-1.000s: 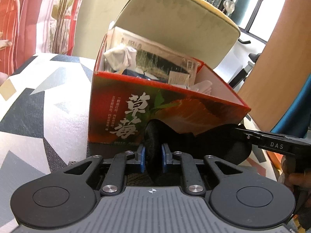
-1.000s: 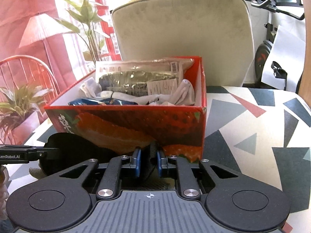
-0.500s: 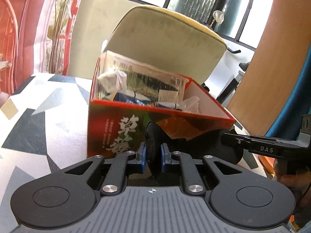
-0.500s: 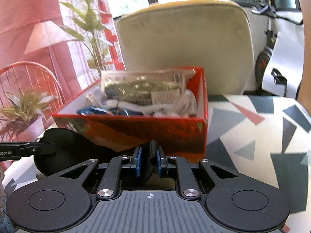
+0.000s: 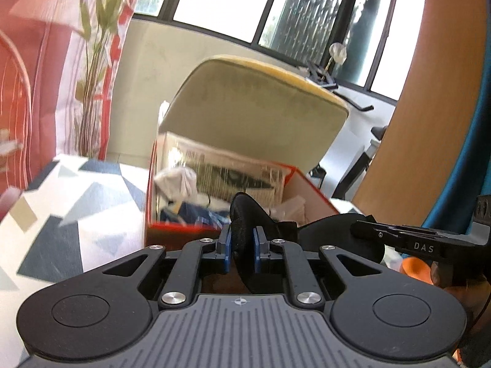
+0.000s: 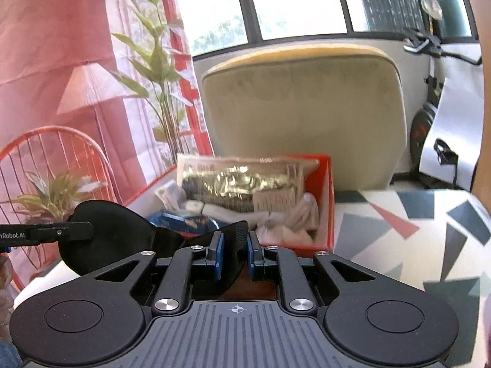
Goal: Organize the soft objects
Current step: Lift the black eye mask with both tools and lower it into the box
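Note:
A black eye mask (image 5: pixel 245 211) hangs stretched between my two grippers. My left gripper (image 5: pixel 241 240) is shut on one end of it, and the other end (image 5: pixel 337 233) is pinched by my right gripper (image 5: pixel 366 228) coming in from the right. In the right wrist view my right gripper (image 6: pixel 233 245) is shut on the black mask (image 6: pixel 116 230), with the left gripper (image 6: pixel 76 230) clamped on the far lobe. Just beyond the mask stands a red strawberry-print box (image 5: pixel 310 188) (image 6: pixel 330 202) holding a clear packet (image 6: pixel 245 181), white cloths (image 5: pixel 178 181) and a blue item (image 6: pixel 184 222).
The box stands on a table with a grey, white and red geometric cloth (image 5: pixel 76 202) (image 6: pixel 414 224). Behind it is a beige padded chair back (image 5: pixel 251 113) (image 6: pixel 303 107). Plants (image 6: pixel 153 70) and a red wire chair (image 6: pixel 46 159) stand to the left, an exercise bike (image 6: pixel 429 43) at the right.
Both grippers have risen with the mask, from low against the box's front wall to about its rim. The box's inside now shows from above.

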`<move>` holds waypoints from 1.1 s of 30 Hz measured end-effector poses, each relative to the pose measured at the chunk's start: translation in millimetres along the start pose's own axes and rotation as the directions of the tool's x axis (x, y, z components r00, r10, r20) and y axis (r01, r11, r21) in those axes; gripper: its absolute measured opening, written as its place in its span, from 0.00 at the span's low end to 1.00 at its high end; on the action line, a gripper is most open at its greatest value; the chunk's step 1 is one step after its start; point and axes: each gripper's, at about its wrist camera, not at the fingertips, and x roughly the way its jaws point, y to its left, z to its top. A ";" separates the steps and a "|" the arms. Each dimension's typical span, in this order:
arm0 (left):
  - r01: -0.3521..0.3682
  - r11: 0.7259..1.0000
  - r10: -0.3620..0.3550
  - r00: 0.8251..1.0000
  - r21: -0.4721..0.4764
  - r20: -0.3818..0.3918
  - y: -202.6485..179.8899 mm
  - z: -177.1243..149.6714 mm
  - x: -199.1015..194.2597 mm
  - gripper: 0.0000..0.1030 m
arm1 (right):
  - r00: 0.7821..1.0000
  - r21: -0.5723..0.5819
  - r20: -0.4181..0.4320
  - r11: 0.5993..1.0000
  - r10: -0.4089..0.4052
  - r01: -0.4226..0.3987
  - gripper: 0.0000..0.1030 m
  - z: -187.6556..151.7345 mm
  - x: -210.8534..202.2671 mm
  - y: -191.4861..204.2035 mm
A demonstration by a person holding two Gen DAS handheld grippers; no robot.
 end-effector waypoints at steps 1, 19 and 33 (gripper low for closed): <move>0.000 1.000 0.000 1.000 0.006 0.006 -0.7 2.8 -0.7 0.14 | 1.000 -0.005 0.008 1.000 0.001 -0.001 0.13 3.4 -0.8 1.1; 0.010 1.000 -0.010 0.999 0.016 0.047 -0.6 47.9 20.4 0.14 | 0.997 -0.048 0.079 0.999 0.003 0.001 0.13 65.3 12.7 -11.4; -0.053 0.997 0.060 0.990 0.060 -0.127 13.5 62.6 96.2 0.14 | 0.997 -0.067 -0.042 0.996 -0.058 0.055 0.13 81.7 89.8 -26.7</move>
